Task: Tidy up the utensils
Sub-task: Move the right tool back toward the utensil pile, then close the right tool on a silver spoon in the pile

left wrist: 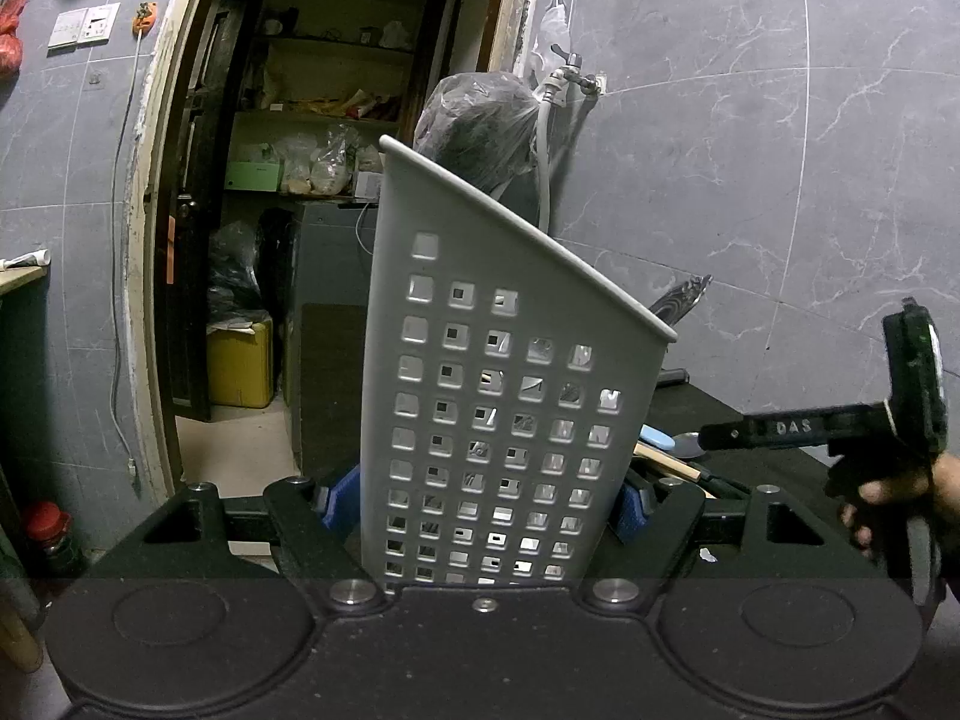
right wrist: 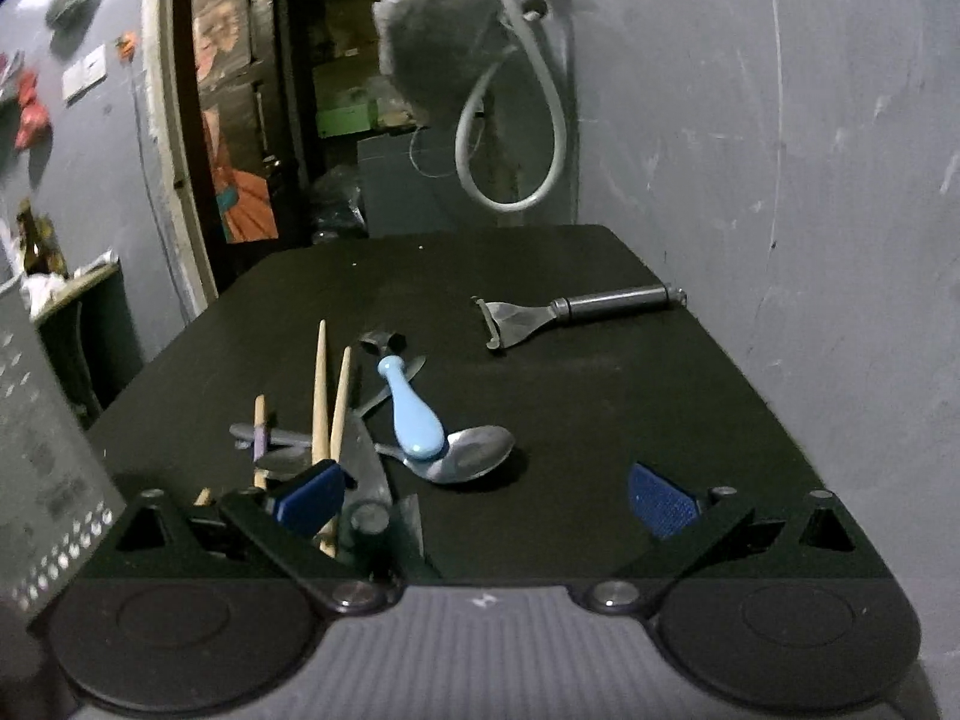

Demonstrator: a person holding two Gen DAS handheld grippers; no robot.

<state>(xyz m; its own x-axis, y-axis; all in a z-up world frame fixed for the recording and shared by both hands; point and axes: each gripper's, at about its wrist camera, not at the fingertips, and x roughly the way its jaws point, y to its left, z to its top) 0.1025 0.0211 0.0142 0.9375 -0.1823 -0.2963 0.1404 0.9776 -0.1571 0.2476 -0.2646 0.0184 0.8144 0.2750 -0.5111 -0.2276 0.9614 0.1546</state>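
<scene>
Left gripper clamped on grey utensil holder, right gripper spread wide above spoon

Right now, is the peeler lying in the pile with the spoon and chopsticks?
No, the peeler lies alone toward the table's far right, clearly apart from the spoon and chopsticks.

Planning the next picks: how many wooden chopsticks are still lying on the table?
3 chopsticks: two long ones side by side in the pile left of the blue-handled spoon, and a shorter one further left. The right gripper's finger may hide more.
</scene>
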